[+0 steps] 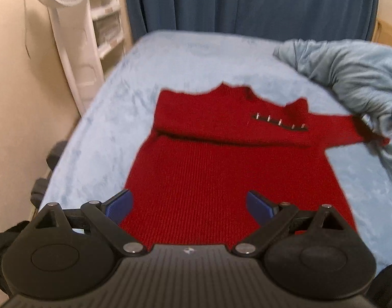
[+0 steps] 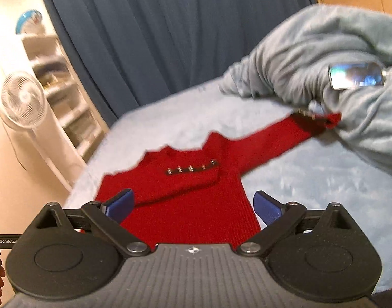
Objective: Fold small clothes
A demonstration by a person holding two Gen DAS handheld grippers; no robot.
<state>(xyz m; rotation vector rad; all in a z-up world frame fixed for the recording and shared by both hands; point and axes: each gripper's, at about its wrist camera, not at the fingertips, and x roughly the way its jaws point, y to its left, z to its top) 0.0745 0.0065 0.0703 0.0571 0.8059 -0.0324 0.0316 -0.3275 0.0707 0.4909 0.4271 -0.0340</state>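
Note:
A red knit sweater (image 1: 208,169) lies flat on the light blue bed cover (image 1: 98,133). Its left sleeve is folded across the chest, the cuff showing a row of small metal buttons (image 1: 280,122). The other sleeve (image 1: 350,131) stretches out to the right and ends at a bunched blanket. My left gripper (image 1: 189,209) hovers above the sweater's lower body, open, nothing between its blue pads. In the right wrist view the same sweater (image 2: 196,205) lies below my right gripper (image 2: 193,206), also open and empty, with the stretched sleeve (image 2: 278,134) reaching far right.
A crumpled grey-blue blanket (image 2: 337,97) is heaped on the right of the bed with a phone (image 2: 356,75) on it. A white standing fan (image 1: 67,25) and a shelf unit (image 1: 106,20) stand left of the bed. Dark blue curtains (image 1: 247,2) hang behind.

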